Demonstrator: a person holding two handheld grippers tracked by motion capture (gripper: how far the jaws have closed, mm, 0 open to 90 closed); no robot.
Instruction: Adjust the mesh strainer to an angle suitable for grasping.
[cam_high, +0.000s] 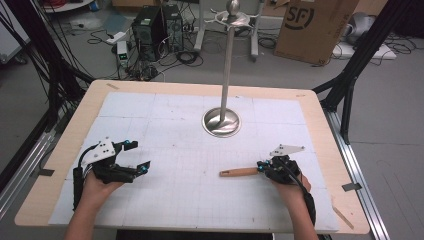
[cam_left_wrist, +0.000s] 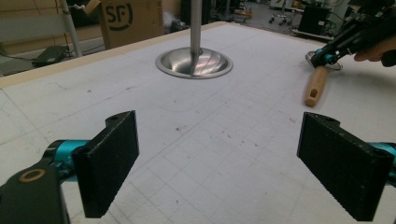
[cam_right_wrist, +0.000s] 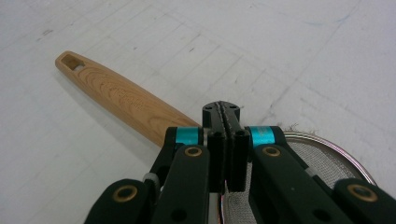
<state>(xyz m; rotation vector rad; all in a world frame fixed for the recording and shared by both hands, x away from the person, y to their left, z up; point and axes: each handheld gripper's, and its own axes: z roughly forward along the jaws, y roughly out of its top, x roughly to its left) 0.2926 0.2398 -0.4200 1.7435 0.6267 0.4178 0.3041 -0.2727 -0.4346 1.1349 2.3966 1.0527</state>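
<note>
A strainer with a light wooden handle lies on the white gridded mat at the front right. In the right gripper view the handle runs up to the left and the metal mesh bowl sits low on the right. My right gripper stands over the neck between them, jaws pressed together on it. From above, that right gripper sits at the handle's right end. My left gripper rests at the front left, wide open, nothing between its pads. The left gripper view has the handle far off.
A metal stand with a round dished base and a tall pole rises at the mat's middle back. The wooden table edge frames the mat. Cardboard box, computers and cables lie on the floor beyond.
</note>
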